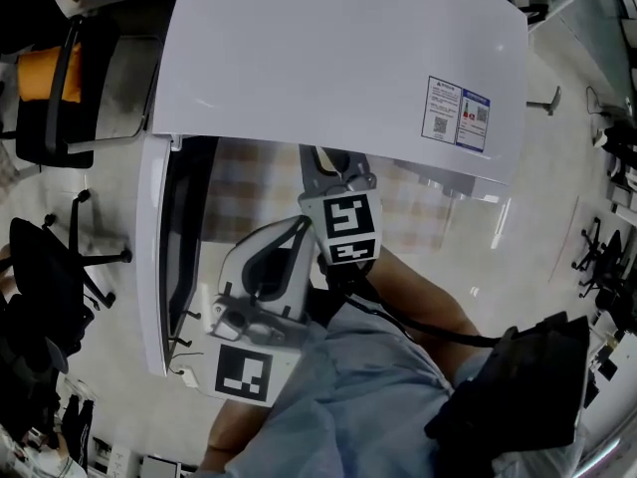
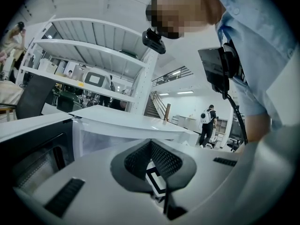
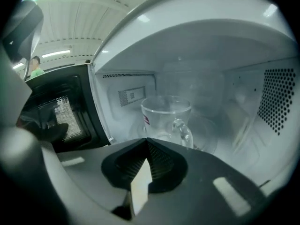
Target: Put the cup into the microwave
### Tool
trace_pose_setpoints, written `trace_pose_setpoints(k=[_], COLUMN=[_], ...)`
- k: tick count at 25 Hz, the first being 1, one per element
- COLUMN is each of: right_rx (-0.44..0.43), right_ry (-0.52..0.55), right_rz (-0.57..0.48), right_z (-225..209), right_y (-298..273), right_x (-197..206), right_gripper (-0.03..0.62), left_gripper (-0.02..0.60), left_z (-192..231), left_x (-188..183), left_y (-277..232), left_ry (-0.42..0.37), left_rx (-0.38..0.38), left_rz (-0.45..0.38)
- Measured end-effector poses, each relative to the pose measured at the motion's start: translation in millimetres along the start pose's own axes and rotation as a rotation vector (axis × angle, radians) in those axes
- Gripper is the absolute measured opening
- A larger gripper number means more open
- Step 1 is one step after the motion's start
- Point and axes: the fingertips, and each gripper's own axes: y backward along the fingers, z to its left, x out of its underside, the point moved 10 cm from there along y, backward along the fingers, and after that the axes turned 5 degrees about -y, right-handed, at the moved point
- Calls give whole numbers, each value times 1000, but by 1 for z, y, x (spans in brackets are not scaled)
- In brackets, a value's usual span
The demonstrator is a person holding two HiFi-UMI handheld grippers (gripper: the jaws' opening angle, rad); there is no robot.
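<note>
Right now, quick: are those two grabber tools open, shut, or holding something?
Left gripper: closed, holding nothing.
Right gripper: closed, holding nothing; the clear glass cup stands beyond it inside the white microwave.

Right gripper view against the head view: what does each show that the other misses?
Only the right gripper view: the glass cup standing inside the microwave, just beyond the right gripper, fingers shut and empty. Only the head view: the left gripper, the sticker on the microwave's top, office chairs. Both: the microwave's open door.
</note>
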Motion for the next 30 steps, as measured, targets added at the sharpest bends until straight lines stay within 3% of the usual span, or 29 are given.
trace_pose_setpoints(k=[8,15,23,30], right_rx=[20,-42,-159,-180], right_ry=[-3,12,55,69], right_rz=[-10,-5,-7,-131], right_z=[-6,-3,13,-2], right_y=[-16,-10,62,154], right_x=[-12,-16,3,-12], right_gripper=[2,3,2,2], left_gripper=[5,5,5,5], left_z=[15,8,-37,-81], left_x=[-1,-9,-21,-33], left_y=[-4,-1,11,32], left_ry=[12,-13,-78,-150], left_rx=[3,0,8,-79], left_rz=[7,-10,-35,-68])
